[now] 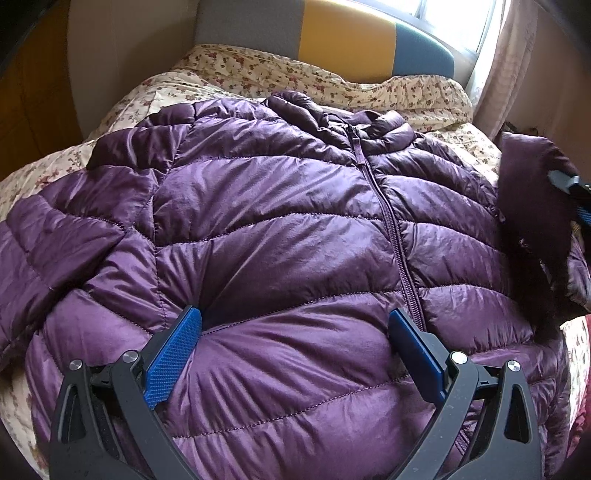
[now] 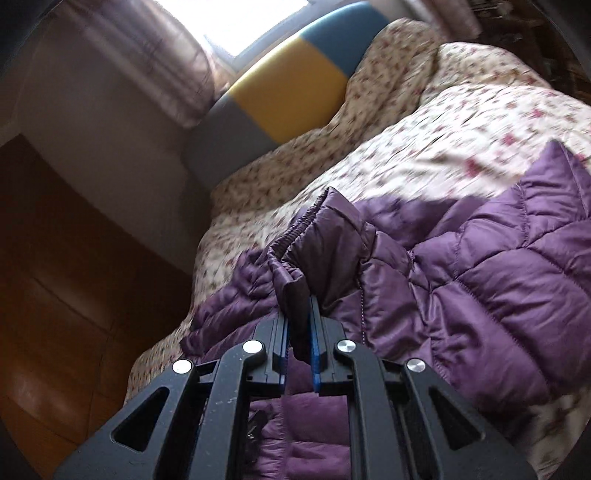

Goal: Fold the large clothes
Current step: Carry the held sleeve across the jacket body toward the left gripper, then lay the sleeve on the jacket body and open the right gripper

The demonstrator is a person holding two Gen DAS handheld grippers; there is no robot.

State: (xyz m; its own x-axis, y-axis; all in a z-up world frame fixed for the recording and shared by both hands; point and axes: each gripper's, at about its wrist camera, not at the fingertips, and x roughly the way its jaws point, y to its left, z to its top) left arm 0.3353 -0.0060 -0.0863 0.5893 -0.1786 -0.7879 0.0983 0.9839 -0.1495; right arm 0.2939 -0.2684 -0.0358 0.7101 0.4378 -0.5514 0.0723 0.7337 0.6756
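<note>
A purple quilted puffer jacket [image 1: 280, 229] lies front up on the bed, zip closed, collar toward the headboard. My left gripper [image 1: 295, 328] stands open over its lower front, both blue fingertips [image 1: 184, 332] resting on the padding with nothing pinched between them. At the right edge of that view one sleeve [image 1: 528, 192] is lifted off the bed, with my right gripper [image 1: 569, 184] at its end. In the right wrist view the right gripper [image 2: 299, 314] is shut on that sleeve's elastic cuff [image 2: 295, 254], and the sleeve hangs over the jacket's body [image 2: 498, 295].
A floral bedspread [image 1: 258, 81] covers the bed under the jacket. The grey, yellow and blue headboard [image 1: 343, 33] stands at the far end below a bright window [image 1: 454, 14] with a curtain [image 1: 513, 66]. Brown wooden furniture [image 2: 55, 295] flanks the bed.
</note>
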